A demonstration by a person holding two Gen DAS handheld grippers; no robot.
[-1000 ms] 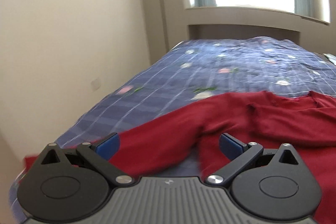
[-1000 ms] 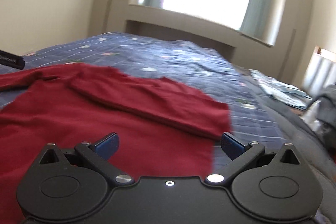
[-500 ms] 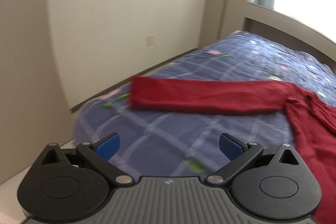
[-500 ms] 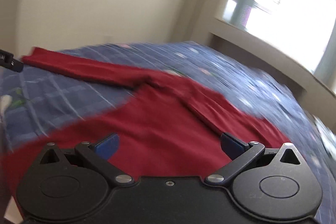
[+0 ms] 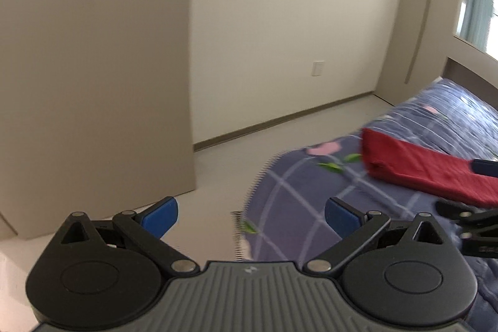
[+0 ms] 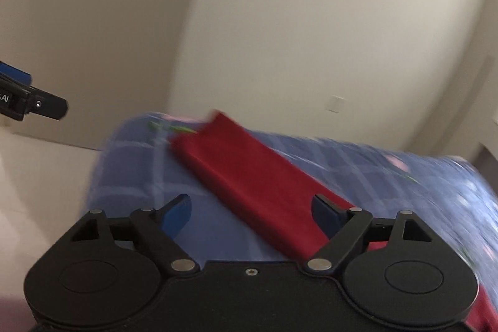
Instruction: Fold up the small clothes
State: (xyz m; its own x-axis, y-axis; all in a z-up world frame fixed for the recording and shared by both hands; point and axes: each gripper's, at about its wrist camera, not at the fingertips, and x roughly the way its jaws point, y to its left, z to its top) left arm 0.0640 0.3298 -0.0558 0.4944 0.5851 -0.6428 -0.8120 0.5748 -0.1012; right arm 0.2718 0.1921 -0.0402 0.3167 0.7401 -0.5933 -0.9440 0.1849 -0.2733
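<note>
A dark red long-sleeved garment lies on the bed; only one sleeve (image 6: 249,173) shows, stretched toward the bed's corner, its cuff (image 5: 382,154) near the edge. My left gripper (image 5: 249,215) is open and empty, over the bed's corner and floor, left of the cuff. My right gripper (image 6: 252,212) is open and empty, just above the sleeve's middle, the sleeve running under its right finger. The right gripper also shows at the right edge of the left wrist view (image 5: 473,223). The left gripper shows at the left edge of the right wrist view (image 6: 28,101).
The bed has a blue checked flowered cover (image 5: 295,195) whose corner drops to a pale floor (image 5: 218,170). Cream walls, a tall cabinet side (image 5: 93,83) at the left, a wall socket (image 5: 318,69) and a window at the far right.
Both grippers have swung left, from the garment's body along the sleeve toward the bed's corner. Both stayed open and empty. The sleeve lies as before.
</note>
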